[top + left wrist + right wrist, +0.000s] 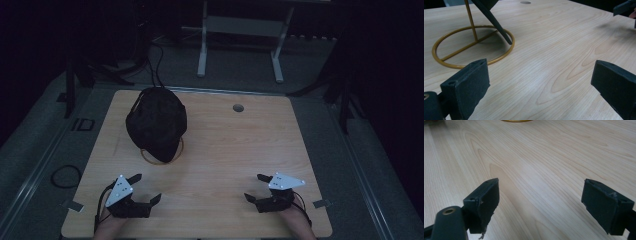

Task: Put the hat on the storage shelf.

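Observation:
A black hat (pixel 156 122) hangs over a gold wire stand (pixel 161 161) on the left half of the wooden table (pixel 230 145). In the left gripper view the stand's upright rod (pixel 471 20) rises from a round base ring, with a black strap (pixel 496 23) slanting down inside it. My left gripper (pixel 146 187) rests near the front left edge, open and holding nothing, a short way in front of the stand. My right gripper (pixel 253 186) sits at the front right, also open and holding nothing. Both pairs of jaws stand wide apart over bare wood (pixel 540 82) (pixel 540 197).
A round cable hole (pixel 238 108) is set in the table near the far edge. Behind the table stands a white metal frame (pixel 202 50) on grey carpet. A black cable loop (pixel 65 176) lies on the floor at the left.

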`<state>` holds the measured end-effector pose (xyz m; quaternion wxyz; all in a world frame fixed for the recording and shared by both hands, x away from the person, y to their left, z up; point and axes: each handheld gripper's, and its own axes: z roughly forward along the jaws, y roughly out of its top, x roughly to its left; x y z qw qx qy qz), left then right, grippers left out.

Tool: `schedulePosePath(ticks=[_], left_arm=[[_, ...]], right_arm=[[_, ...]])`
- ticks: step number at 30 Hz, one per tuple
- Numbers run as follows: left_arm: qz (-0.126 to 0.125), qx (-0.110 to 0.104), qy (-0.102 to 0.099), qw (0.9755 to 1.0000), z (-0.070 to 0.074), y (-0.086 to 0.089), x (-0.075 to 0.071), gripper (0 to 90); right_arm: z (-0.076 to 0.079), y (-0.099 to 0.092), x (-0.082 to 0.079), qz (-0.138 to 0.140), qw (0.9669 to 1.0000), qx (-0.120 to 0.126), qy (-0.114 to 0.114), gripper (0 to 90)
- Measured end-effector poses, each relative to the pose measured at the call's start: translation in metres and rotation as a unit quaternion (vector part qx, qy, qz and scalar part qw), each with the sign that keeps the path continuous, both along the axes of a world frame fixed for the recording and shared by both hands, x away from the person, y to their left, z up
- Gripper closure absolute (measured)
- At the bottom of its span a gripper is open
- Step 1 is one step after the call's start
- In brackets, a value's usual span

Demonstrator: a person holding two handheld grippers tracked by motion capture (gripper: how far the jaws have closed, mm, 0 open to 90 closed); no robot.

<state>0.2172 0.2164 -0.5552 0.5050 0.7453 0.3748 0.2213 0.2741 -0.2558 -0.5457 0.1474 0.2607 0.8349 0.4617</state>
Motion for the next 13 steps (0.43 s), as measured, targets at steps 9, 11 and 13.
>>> schedulePosePath(ticks=[9,11,13], left_arm=[[0.001,-0.002,0.002,1.0000,-0.0004,0.0011,0.0000,2.2],[0.001,-0.004,0.003,1.0000,-0.0002,0.0014,0.0001,2.2],[0.000,-0.006,0.003,1.0000,-0.0004,0.0016,0.0002,2.2]], right_arm=[[-0.0010,-0.0037,0.0012,-0.004,1.0000,-0.001,-0.003,14.4],[-0.0013,-0.0037,0.0014,-0.004,1.0000,-0.002,-0.003,14.2],[-0.0013,-0.0040,0.0016,-0.004,1.0000,-0.001,-0.003,14.1]])
